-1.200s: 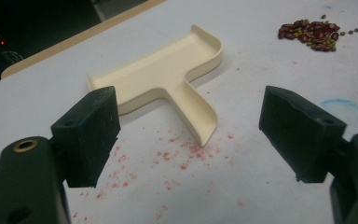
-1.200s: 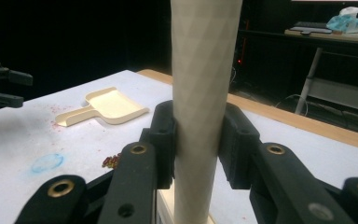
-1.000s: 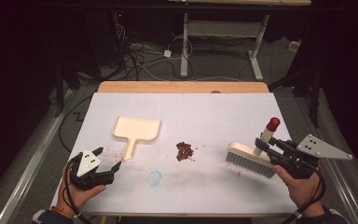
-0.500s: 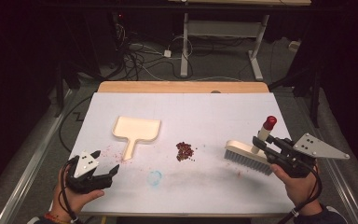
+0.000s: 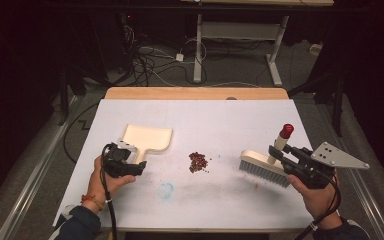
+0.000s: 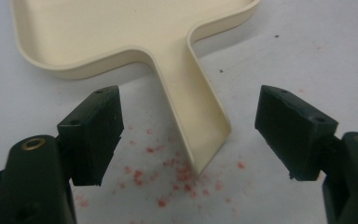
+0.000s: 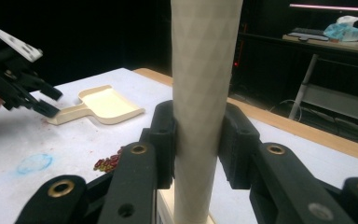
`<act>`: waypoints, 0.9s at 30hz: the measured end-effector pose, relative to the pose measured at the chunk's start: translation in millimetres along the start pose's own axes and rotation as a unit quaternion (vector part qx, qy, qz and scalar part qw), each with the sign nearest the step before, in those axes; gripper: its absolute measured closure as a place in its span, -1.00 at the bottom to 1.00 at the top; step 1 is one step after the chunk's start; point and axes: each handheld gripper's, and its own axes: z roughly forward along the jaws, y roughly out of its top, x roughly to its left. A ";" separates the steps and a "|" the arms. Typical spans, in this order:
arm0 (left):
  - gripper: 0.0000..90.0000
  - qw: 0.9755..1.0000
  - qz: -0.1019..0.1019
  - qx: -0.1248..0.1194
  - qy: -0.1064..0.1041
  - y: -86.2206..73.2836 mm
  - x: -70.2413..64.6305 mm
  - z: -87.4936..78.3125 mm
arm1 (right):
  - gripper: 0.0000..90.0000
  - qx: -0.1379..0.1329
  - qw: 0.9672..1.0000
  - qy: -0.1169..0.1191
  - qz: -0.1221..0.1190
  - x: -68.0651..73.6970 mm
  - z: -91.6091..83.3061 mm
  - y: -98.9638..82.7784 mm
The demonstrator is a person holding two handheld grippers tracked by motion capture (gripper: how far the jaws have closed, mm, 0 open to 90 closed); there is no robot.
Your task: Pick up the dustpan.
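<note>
A dark room with cables on the floor surrounds a white-covered table (image 5: 230,120) with a wooden far edge. Left of centre lies a cream plastic dustpan (image 5: 147,138), flat and shallow, with nothing in its tray; its handle points toward the person. The left gripper (image 5: 139,167) sits at the tip of that handle, and in the left gripper view its jaws stand wide apart on either side of the dustpan handle (image 6: 193,112), not touching it, over faint red specks on the white surface. Near the middle of the table is a small heap of dark red grains (image 5: 198,161), apart from the dustpan. To the right, a cream hand brush with grey bristles (image 5: 262,167) rests bristles-down on the table, its upright handle ending in a red cap (image 5: 286,130). The right gripper (image 5: 276,152) is clamped on that handle; the right gripper view shows both jaws pressed against the pale shaft (image 7: 203,93). A faint blue smudge (image 5: 166,190) marks the table nearer the person
</note>
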 end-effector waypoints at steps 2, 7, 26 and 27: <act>-0.46 1.000 -0.004 0.006 0.011 4.2 0.9 8.8 | 0.55 0.000 1.000 0.001 -0.002 -0.6 0.1 -0.3; -0.28 0.999 -0.032 0.018 0.004 10.7 6.4 22.4 | 0.55 0.004 1.000 0.000 -0.003 -0.1 1.8 -1.5; 0.42 0.999 -0.032 0.028 -0.009 14.7 16.8 9.0 | 0.55 0.017 1.000 0.003 -0.006 3.5 5.0 -2.5; 0.43 0.999 -0.029 0.025 -0.012 14.9 17.0 5.9 | 0.55 0.017 1.000 0.001 -0.007 3.0 5.0 -2.6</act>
